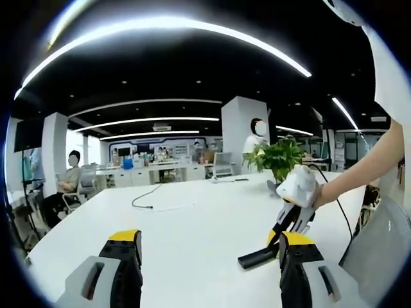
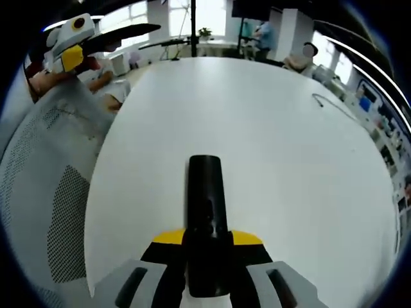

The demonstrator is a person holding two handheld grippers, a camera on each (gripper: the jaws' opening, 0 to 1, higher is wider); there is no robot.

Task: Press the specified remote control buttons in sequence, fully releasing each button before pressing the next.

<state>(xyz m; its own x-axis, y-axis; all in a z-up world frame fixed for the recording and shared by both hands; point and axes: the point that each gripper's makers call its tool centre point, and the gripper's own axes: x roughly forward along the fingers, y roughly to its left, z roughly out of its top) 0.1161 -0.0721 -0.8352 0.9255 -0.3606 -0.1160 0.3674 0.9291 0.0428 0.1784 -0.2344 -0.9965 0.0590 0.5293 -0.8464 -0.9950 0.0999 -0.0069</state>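
Right gripper view: right claw [image 2: 207,256] clamped on black remote [image 2: 205,205] over white table [image 2: 289,160]; left claw [image 1: 209,263] apart.

Left hand-held gripper [image 1: 209,269] agape, right [image 2: 207,253] clamped.

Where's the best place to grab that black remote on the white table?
Grip the remote control across its narrow long sides near the end, approaching along its length: it is slim and lies flat on the table. The right gripper already straddles it that way.
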